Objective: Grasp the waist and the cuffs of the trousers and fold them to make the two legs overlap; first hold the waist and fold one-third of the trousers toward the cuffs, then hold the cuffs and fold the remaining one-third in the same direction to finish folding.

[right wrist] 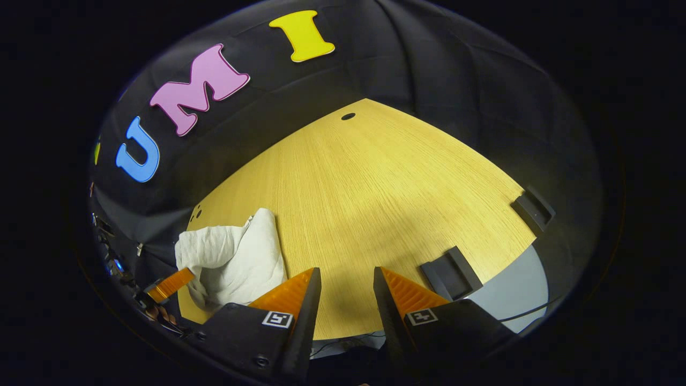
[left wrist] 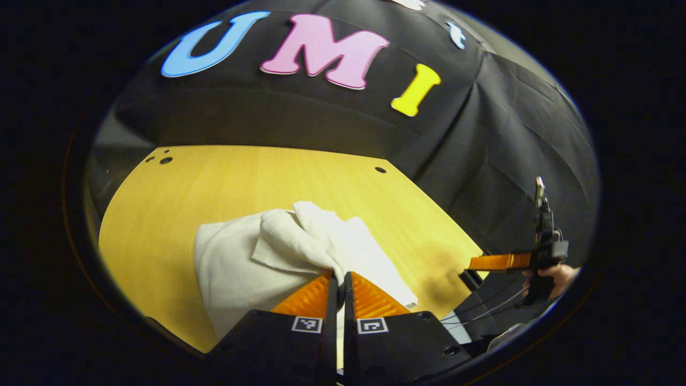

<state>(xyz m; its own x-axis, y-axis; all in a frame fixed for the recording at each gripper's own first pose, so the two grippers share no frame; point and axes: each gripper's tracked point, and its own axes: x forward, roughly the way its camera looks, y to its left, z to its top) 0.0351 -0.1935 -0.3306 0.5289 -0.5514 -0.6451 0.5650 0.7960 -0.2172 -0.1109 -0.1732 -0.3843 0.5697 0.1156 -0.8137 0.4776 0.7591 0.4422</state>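
white trousers [left wrist: 252, 257] lie bunched on the yellow bench [left wrist: 225, 177], at 8 o'clock in the right gripper view. the left tongs [left wrist: 339, 279] are closed, pinching a fold of the cloth. the right tongs [right wrist: 345, 279] hang open and empty over bare bench, well apart from the trousers. the fabric looks soft, light and floppy; it likely needs gripping at hems or waistband.

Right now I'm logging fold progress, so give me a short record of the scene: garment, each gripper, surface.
garment: white trousers, bunched in a partly folded heap on the table
left gripper: shut on a fold of the trousers
right gripper: open, holding nothing, over bare table away from the trousers
surface: yellow wooden table
fold status: unfinished, cloth not flat
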